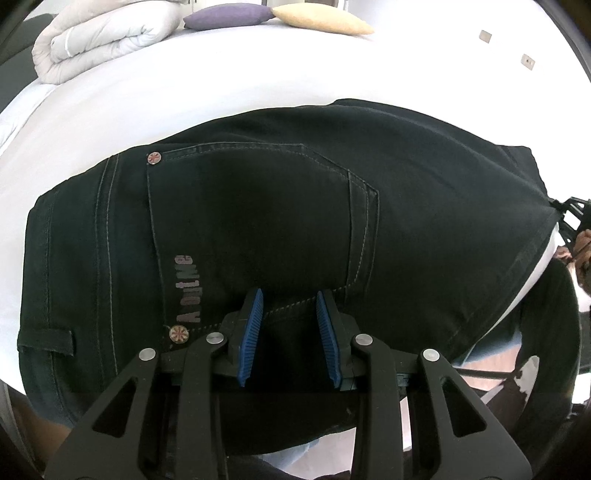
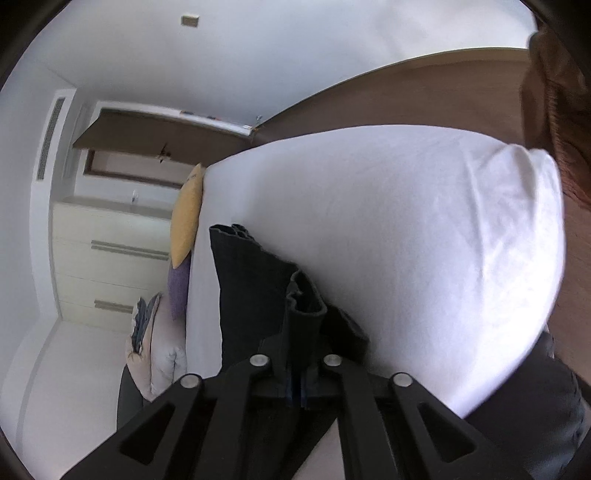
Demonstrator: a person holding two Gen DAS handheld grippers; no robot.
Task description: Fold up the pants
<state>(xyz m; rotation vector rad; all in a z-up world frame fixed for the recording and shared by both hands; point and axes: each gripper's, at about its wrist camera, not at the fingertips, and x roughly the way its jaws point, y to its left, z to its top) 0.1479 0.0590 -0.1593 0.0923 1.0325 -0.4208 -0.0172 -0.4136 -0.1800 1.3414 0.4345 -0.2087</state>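
Black jeans (image 1: 258,206) lie on the white bed (image 1: 184,85), seat side up, with a back pocket (image 1: 255,221) and printed lettering showing. My left gripper (image 1: 290,299) is open, its blue pads (image 1: 251,339) just above the pocket's lower edge, holding nothing. My right gripper (image 2: 295,384) is shut on a bunched fold of the jeans' leg end (image 2: 303,306), lifted off the bed (image 2: 406,240). It shows at the right edge of the left wrist view (image 1: 570,208), holding the jeans' far end.
A folded grey duvet (image 1: 99,37), a purple cushion (image 1: 229,16) and a yellow cushion (image 1: 321,20) lie at the far side of the bed. A white dresser (image 2: 110,251) and a wooden headboard (image 2: 424,96) stand beyond it.
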